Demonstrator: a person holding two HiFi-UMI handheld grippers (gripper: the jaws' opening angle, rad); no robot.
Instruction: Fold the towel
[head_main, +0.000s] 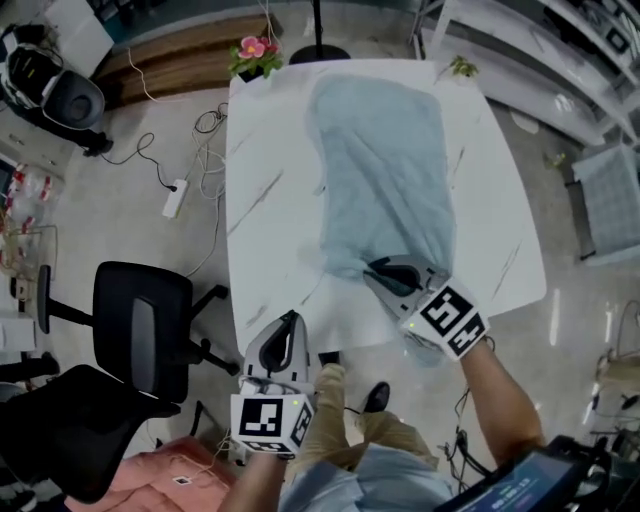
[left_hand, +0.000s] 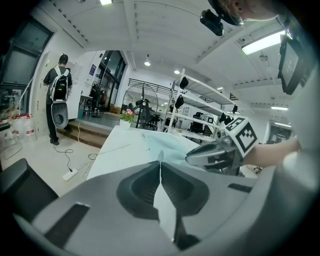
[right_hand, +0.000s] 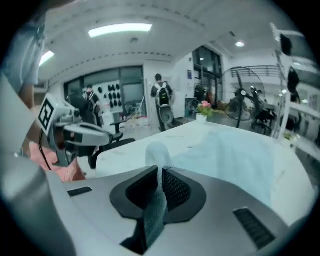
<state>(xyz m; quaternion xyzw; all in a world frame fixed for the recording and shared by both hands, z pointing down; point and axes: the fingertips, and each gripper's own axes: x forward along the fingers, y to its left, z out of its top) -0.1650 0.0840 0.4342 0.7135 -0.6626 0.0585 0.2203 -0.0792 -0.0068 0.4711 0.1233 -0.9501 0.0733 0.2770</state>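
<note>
The towel (head_main: 385, 170) lies spread lengthwise on the white counter (head_main: 265, 200), its far end close to the flowers (head_main: 255, 48) and its near end bunched at the counter's near edge. The right tongs (right_hand: 160, 172) are closed on that near end, with a strip of the pale blue cloth pinched between the jaws. The left tongs (left_hand: 160, 167) are closed with nothing in them, at the counter's near edge, left of the towel and apart from it.
</note>
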